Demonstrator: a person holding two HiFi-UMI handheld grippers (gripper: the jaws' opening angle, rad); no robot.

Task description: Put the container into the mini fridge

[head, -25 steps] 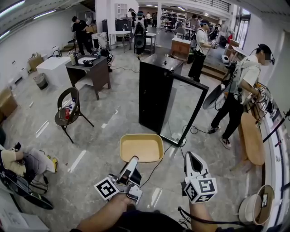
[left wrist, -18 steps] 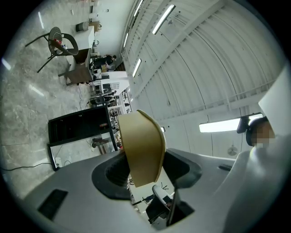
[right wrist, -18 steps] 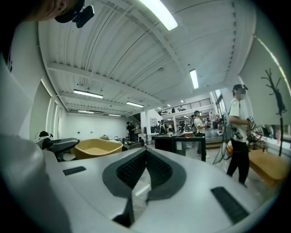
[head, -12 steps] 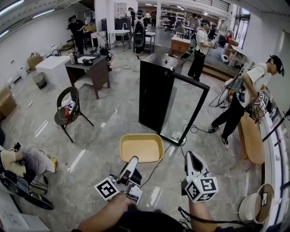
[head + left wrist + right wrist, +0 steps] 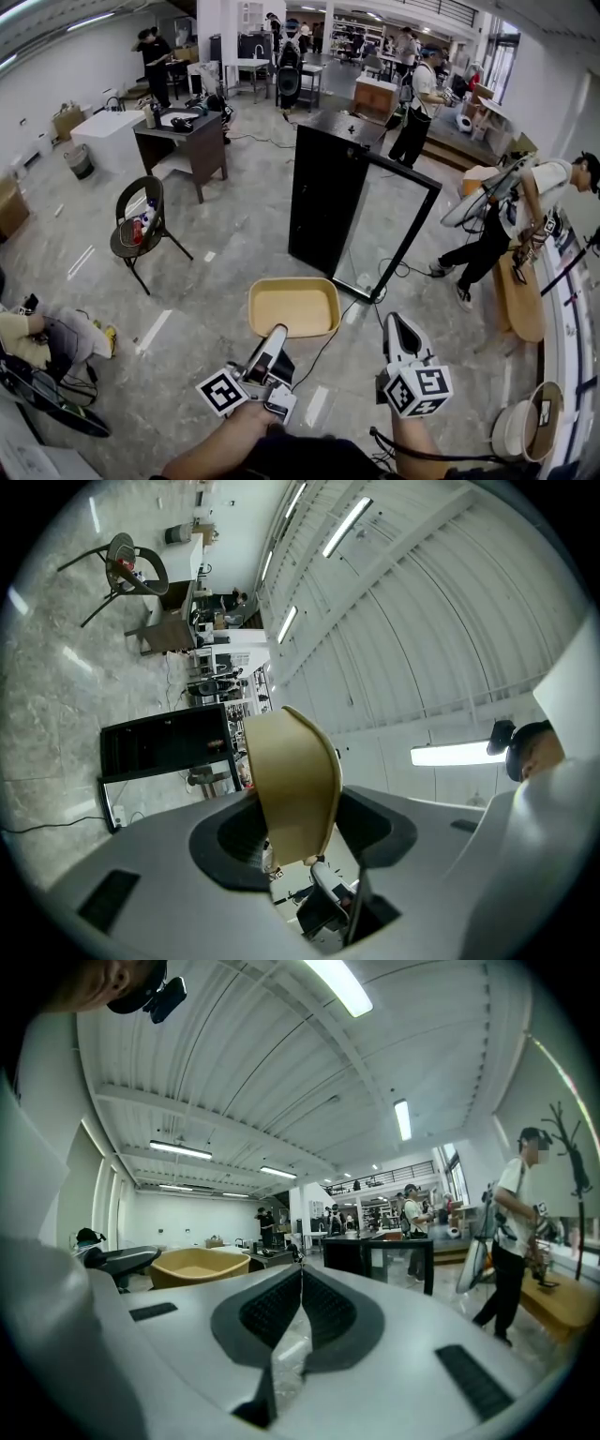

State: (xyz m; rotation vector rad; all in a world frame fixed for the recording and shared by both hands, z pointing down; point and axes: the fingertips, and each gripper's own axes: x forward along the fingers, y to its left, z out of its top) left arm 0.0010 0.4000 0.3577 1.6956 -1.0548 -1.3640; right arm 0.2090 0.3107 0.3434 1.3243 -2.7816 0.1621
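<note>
Pinching one tan container [image 5: 293, 306], your left gripper [image 5: 277, 331] faced one black mini fridge [image 5: 325, 192]; your right gripper [image 5: 395, 324] had jaws pressed together.

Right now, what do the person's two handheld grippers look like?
The left gripper and right gripper match: pale grey tapering plastic bodies, black ribbed pads inside the jaws, and a cube with black-and-white square markers at each rear. No sleeves cover the forearms.

left gripper [image 5: 275, 336] reaches forward, its fingers clamped on the near rim of the container [image 5: 292, 307] between them. right gripper [image 5: 397, 330] sits beside the left fingers, its own fingers pressed together, empty.
</note>
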